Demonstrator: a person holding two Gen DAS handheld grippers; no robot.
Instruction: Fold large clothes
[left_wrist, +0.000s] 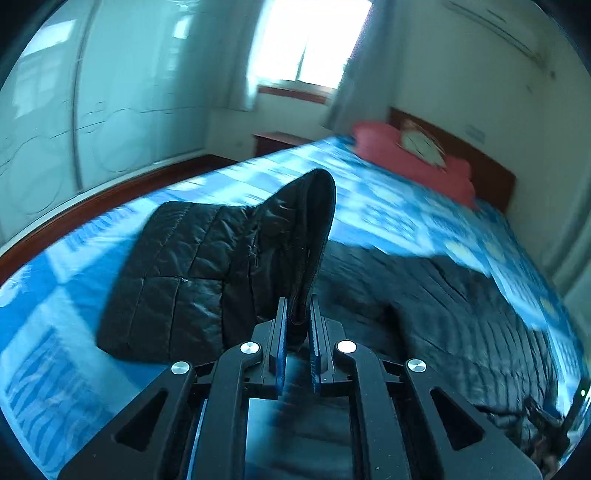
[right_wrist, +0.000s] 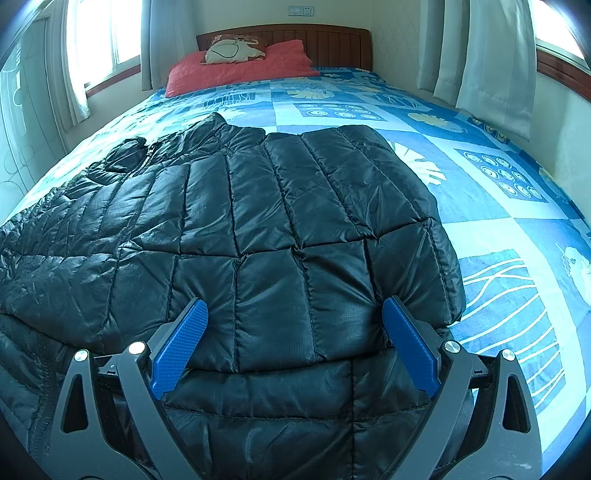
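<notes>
Left tool (left_wrist: 297, 314) clamped on jacket (left_wrist: 207, 258) cuff, frame centre; right tool (right_wrist: 295, 343) spread apart over jacket; thin pinch may slip, sleeve drops on bed (right_wrist: 480, 206).

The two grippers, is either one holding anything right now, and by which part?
The left gripper is shut on the black quilted puffer jacket, pinching a lifted edge of the fabric. The right gripper is open over the jacket, holding nothing.

The left wrist view is smeared — the bedspread (left_wrist: 388, 218) and red pillow (left_wrist: 410, 158) lose their detail. The jacket (left_wrist: 177, 273) hides its cuff between the left gripper (left_wrist: 298, 314) pads. At the lower right edge something dark, perhaps a strap, stays unreadable.
</notes>
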